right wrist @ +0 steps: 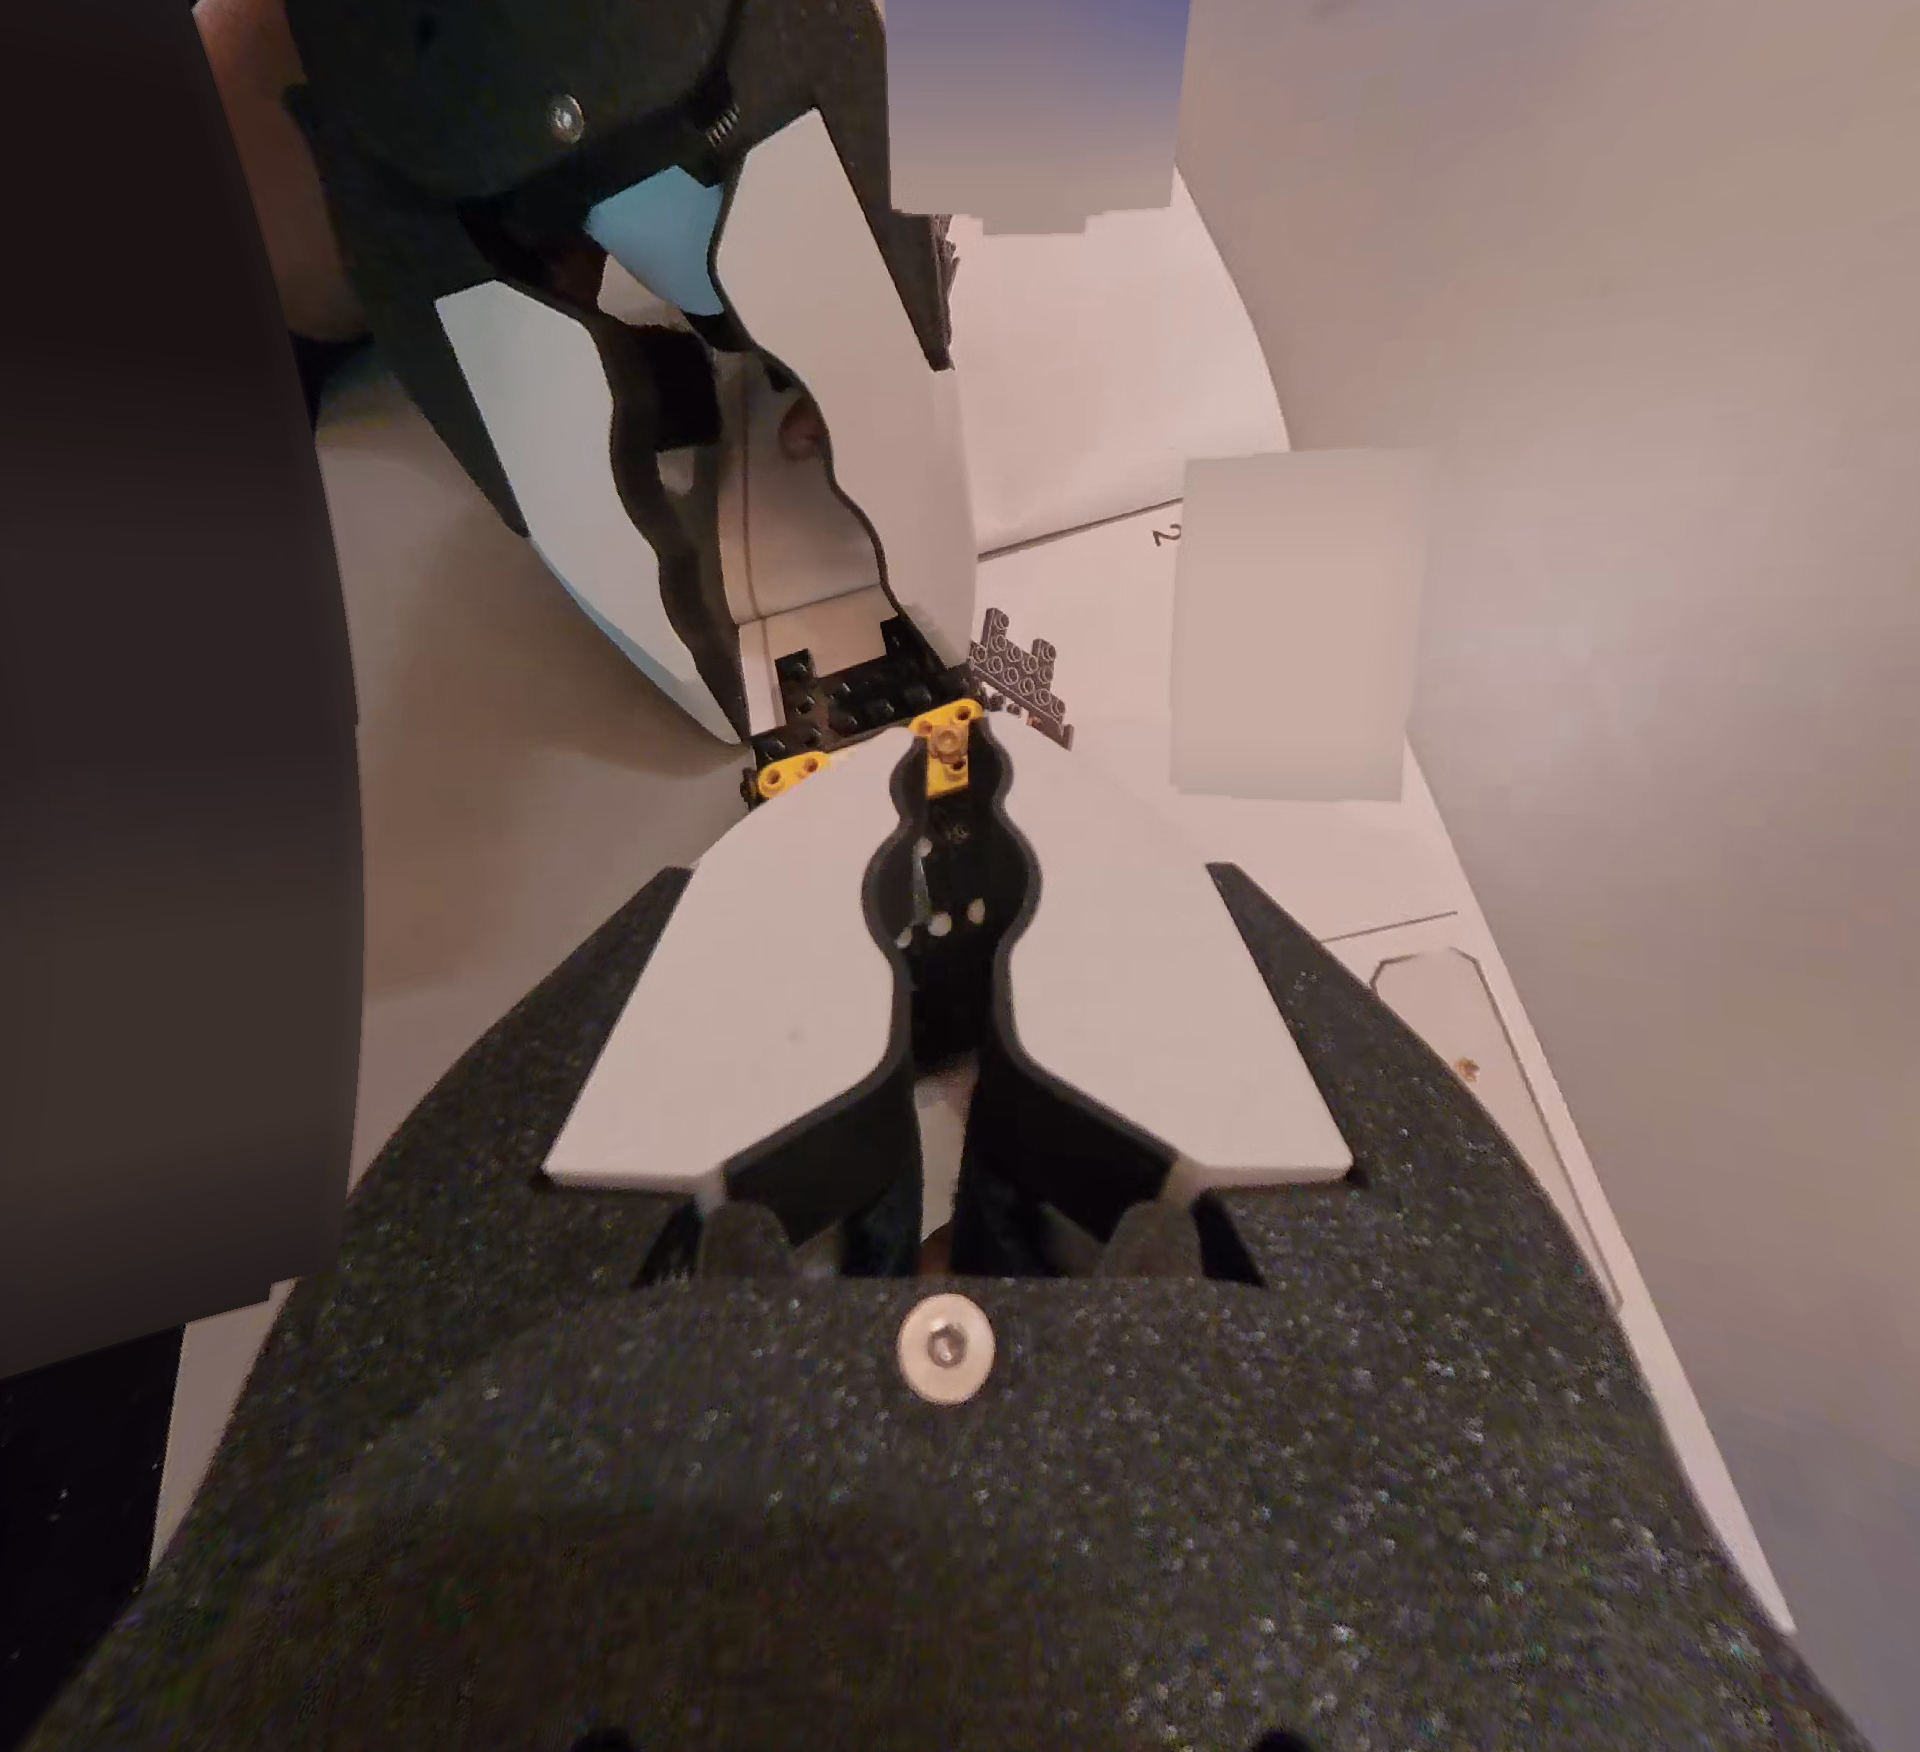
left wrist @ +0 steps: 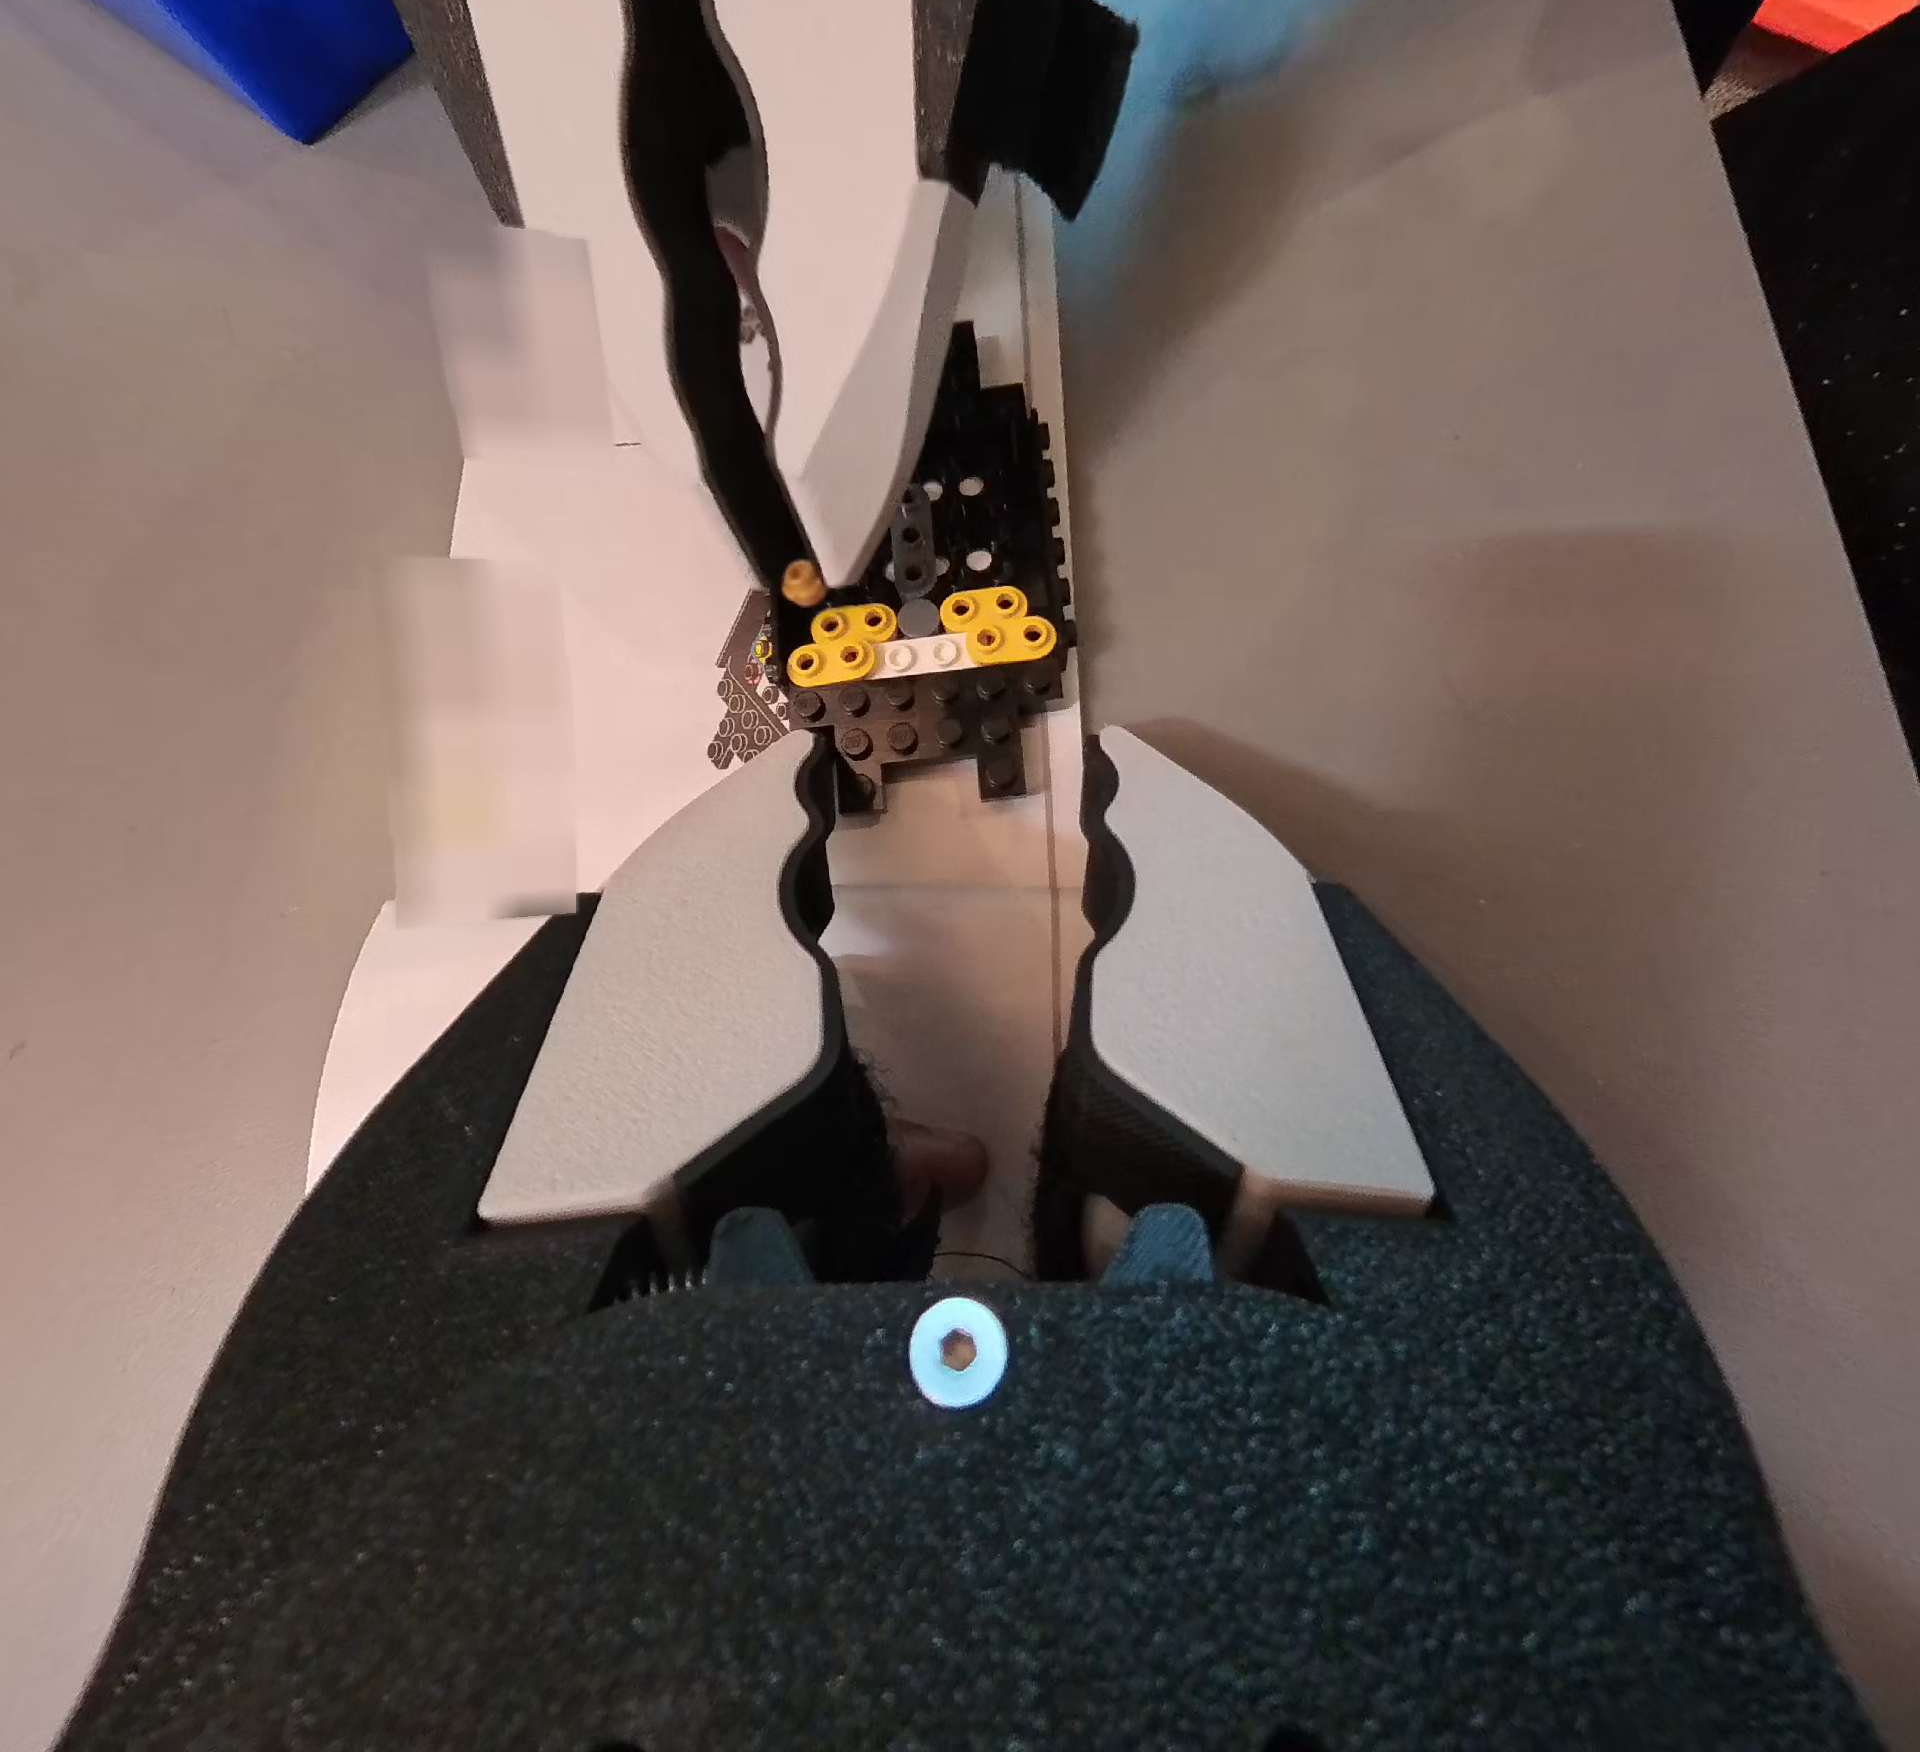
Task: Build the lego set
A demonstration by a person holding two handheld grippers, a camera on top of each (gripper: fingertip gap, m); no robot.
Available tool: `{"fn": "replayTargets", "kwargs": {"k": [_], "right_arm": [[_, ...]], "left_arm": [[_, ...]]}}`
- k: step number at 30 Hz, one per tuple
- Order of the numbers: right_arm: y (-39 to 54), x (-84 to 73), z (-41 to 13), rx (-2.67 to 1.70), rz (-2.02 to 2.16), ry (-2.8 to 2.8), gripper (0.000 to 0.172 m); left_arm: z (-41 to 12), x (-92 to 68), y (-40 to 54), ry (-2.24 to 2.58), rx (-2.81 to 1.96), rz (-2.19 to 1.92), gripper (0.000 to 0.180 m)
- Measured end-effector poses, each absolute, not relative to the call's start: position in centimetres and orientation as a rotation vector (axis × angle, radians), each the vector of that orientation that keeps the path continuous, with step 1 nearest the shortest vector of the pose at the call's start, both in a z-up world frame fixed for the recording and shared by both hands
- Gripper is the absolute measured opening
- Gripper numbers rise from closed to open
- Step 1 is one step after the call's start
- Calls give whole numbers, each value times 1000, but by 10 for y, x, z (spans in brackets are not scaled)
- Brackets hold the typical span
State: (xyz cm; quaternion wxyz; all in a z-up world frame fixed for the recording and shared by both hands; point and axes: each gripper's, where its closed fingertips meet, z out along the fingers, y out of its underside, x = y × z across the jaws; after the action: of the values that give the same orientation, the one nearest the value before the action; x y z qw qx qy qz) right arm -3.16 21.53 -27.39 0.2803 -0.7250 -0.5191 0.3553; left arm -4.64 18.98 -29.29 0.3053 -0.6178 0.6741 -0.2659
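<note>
Left claw [left wrist: 951,767] wide, level, astride the black brick model [left wrist: 925,715] — right claw [right wrist: 945,746] pinches a tan peg [right wrist: 944,743], tips down.

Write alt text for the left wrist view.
A black toy-brick assembly topped with yellow rounded plates lies on a white sheet, just beyond the open left gripper. From above, the right gripper pinches a small tan peg beside the yellow plates.
</note>
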Motion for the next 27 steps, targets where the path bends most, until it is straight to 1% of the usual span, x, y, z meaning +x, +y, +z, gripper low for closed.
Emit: {"fn": "replayTargets", "kwargs": {"k": [1,7,25,27], "right_arm": [[215,-33,-274,-1942,955,-1391,7],[213,-39,-281,-1957,931,-1420,7],[217,-39,-281,-1944,886,-1424,7],[217,-39,-281,-1936,871,-1435,10]], "left_arm": [[-293,-46,190,1785,-1635,-704,45],[-293,-45,190,1785,-1634,-705,44],[-293,-45,190,1788,-1631,-705,44],[-293,-45,190,1788,-1631,-705,44]]}}
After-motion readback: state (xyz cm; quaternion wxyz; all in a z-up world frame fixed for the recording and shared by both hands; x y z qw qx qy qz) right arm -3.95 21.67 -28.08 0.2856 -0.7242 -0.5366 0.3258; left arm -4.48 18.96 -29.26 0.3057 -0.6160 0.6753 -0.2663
